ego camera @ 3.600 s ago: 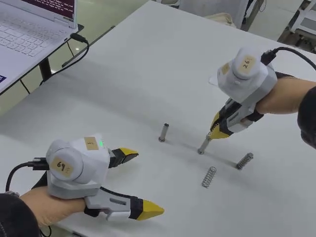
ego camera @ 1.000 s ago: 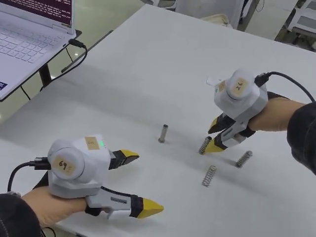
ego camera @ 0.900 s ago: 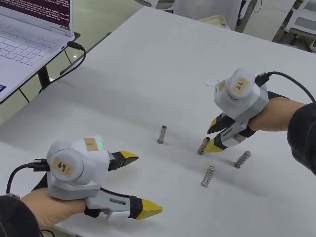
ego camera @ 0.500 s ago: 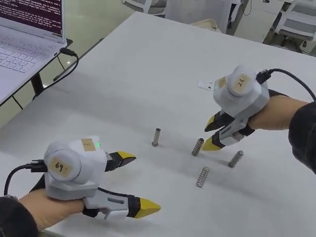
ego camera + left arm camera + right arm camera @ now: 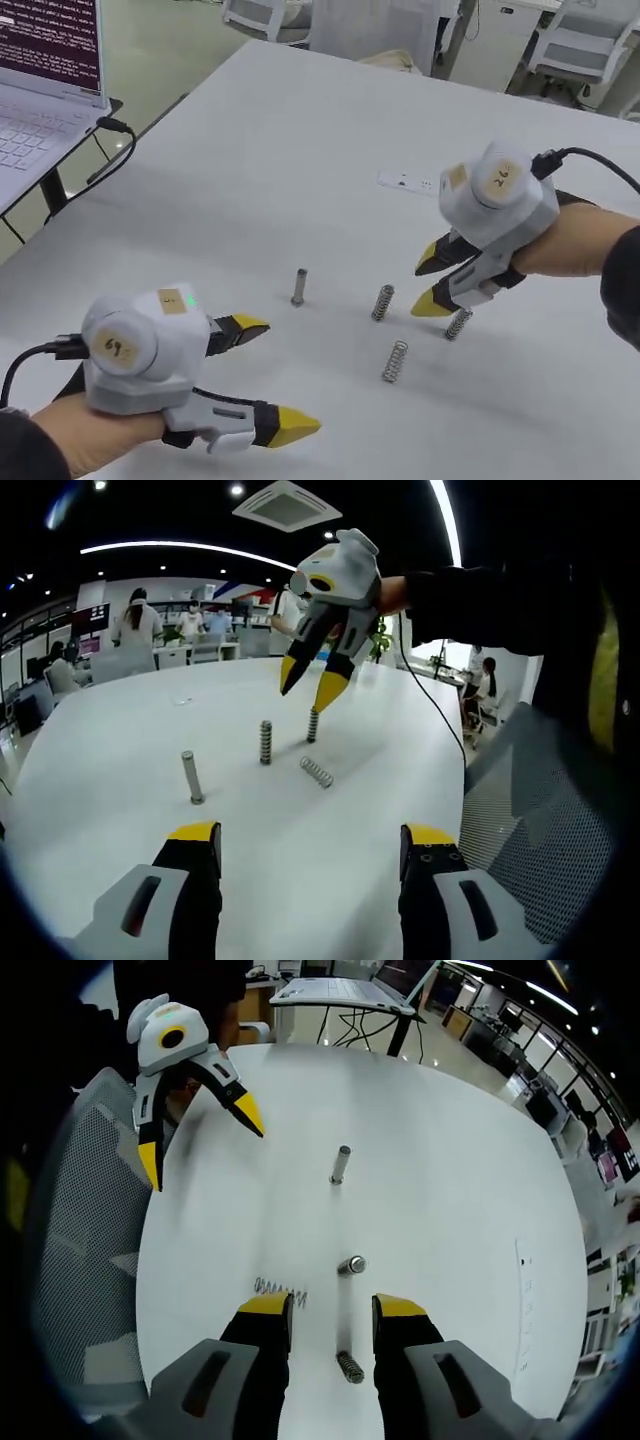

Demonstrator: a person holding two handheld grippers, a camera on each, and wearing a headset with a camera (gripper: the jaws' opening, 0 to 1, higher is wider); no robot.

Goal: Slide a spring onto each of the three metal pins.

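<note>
Silver laptop point(image 5: 40, 110) sits far left, paper slip point(image 5: 406, 182) beyond right gripper point(image 5: 417, 291).

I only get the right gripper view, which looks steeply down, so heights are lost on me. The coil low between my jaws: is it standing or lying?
Observer: Standing. The left gripper view shows that upright spring on the table, just below the right gripper.
Operator: And the round cap just ahead of it?
Observer: The head view shows it is a sprung pin, with coils wrapping it from top to base.
</note>
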